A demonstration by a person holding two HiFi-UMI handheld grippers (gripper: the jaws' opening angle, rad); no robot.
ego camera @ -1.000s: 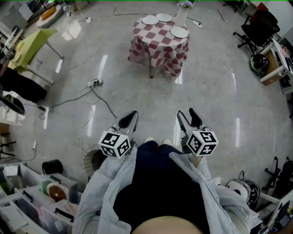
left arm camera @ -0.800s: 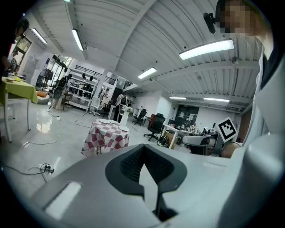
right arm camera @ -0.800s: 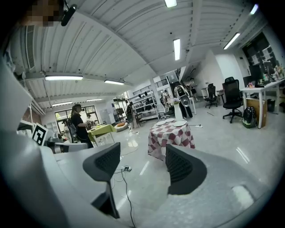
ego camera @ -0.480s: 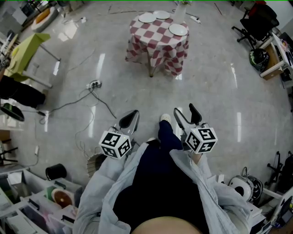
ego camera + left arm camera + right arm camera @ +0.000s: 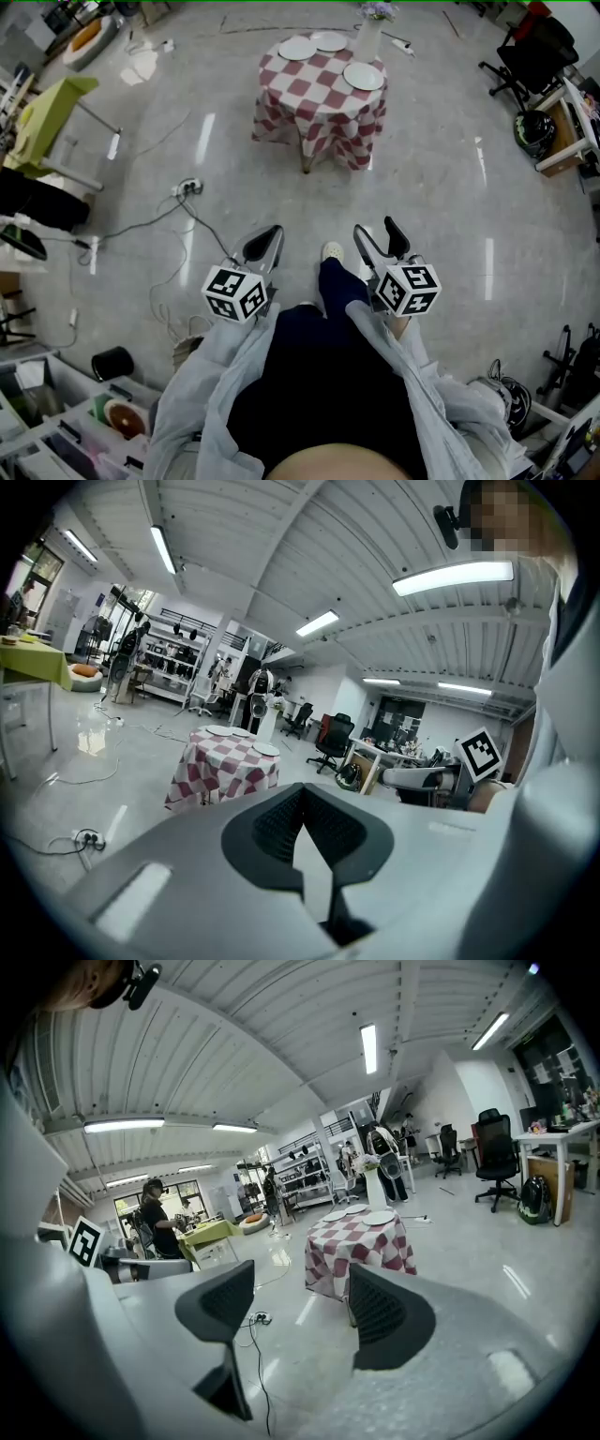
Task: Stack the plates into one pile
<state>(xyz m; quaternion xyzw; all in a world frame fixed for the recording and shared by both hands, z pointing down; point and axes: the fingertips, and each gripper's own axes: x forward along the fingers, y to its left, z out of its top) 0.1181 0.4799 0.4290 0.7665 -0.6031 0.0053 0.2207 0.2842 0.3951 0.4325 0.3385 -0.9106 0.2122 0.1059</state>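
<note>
Three round white plates are noted lying apart on a red-and-white checked tablecloth, well ahead of both grippers. The left gripper is held closed, jaws meeting, nothing between. The right gripper is held apart, jaws just widened, nothing gripped.

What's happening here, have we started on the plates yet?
Not yet. The person stands some way off from the round table with the checked cloth, one foot forward, holding both grippers out in front. The three plates lie separately on the table, none stacked. The left gripper is shut and empty. The right gripper is open, its jaws have just been opening, and nothing is between them.
</note>
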